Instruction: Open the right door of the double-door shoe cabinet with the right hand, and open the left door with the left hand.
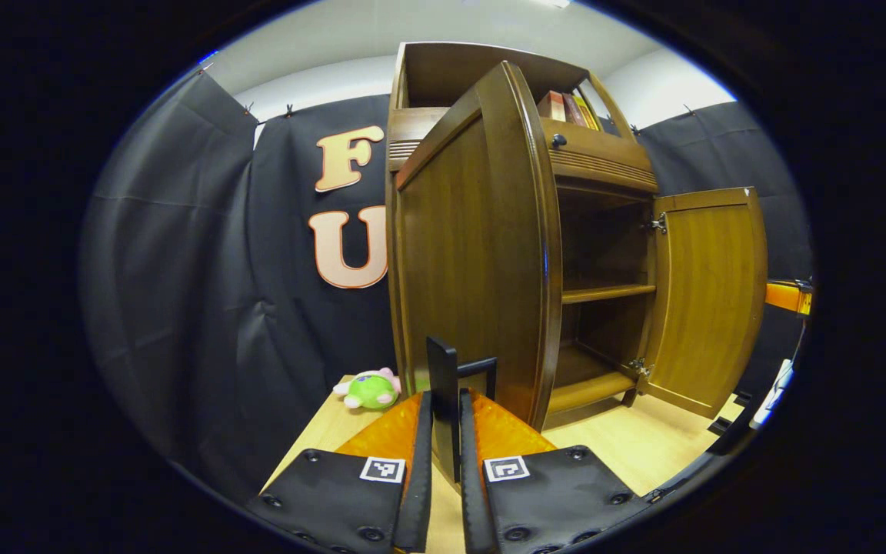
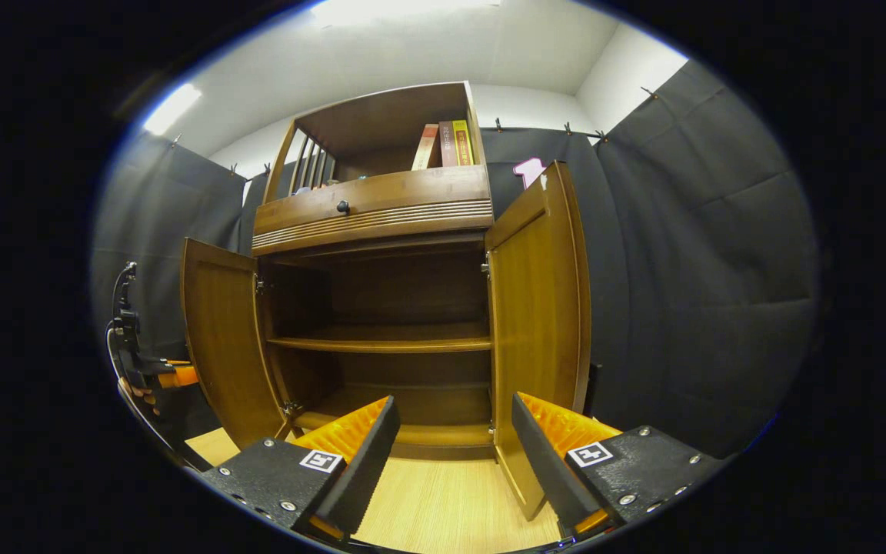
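Observation:
The brown wooden shoe cabinet [image 2: 370, 211] stands with both doors swung outward. In the left gripper view the left door [image 1: 466, 261] is seen nearly edge-on, and my left gripper [image 1: 443, 402] is shut on its black handle [image 1: 443, 362]. The right door [image 1: 708, 300] hangs open beyond it. In the right gripper view my right gripper [image 2: 454, 450] stands open in front of the cabinet with nothing between its fingers, a little left of the right door [image 2: 539, 308]. The left door [image 2: 220, 346] stands at the left, with the left gripper [image 2: 154, 375] and a hand beside it.
Inside, a bare shelf [image 2: 381, 344] crosses the cabinet. A drawer with a dark knob [image 2: 343, 206] sits above the doors, and books [image 2: 443, 144] stand in the top compartment. A green plush toy [image 1: 370, 388] lies on the light wood floor [image 2: 443, 500] left of the cabinet.

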Motion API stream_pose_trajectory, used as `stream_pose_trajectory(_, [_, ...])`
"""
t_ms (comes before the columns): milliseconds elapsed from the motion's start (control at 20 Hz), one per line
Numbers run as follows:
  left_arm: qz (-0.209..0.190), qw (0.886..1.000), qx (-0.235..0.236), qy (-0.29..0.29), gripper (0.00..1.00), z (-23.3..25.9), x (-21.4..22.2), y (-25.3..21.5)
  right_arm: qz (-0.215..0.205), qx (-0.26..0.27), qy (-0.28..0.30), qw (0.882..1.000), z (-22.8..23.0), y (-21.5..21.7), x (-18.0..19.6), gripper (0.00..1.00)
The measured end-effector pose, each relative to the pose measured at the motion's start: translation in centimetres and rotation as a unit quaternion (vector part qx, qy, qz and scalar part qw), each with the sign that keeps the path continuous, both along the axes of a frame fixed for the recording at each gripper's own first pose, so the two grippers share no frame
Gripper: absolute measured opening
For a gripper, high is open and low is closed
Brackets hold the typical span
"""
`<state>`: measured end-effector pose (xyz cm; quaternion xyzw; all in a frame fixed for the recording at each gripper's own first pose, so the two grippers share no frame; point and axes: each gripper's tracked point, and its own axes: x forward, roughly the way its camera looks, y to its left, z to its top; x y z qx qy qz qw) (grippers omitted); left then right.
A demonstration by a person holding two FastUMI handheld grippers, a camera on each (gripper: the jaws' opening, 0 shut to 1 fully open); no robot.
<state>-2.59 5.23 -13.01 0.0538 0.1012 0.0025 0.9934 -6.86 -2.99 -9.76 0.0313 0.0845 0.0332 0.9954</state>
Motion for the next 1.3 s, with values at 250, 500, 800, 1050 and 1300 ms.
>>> stream_pose_trajectory(250, [0.019, 1.0, -0.003, -0.007, 0.24, 0.5, -0.8, 2.6, 0.013, -0.001, 0.002, 1.0, -0.3, 1.5, 0.6, 0.91])
stream_pose_trajectory(500, [0.016, 1.0, 0.0, -0.013, 0.11, 0.8, -1.4, 4.5, 0.027, 0.004, 0.004, 1.0, -0.6, 3.3, 1.1, 0.91])
stream_pose_trajectory(800, [0.019, 1.0, -0.001, -0.021, 0.16, 1.4, -2.2, 6.7, 0.047, 0.003, 0.008, 0.999, -0.7, 5.7, 1.2, 0.91])
stream_pose_trajectory(1050, [0.045, 0.999, -0.005, -0.029, 0.16, 1.7, -3.3, 9.2, 0.057, 0.005, 0.004, 0.998, -0.4, 7.0, 1.3, 0.91])
stream_pose_trajectory(1300, [0.042, 0.999, -0.014, -0.023, 0.16, 1.2, -3.4, 9.4, 0.055, 0.001, 0.009, 0.998, -0.9, 7.1, 1.8, 0.91])
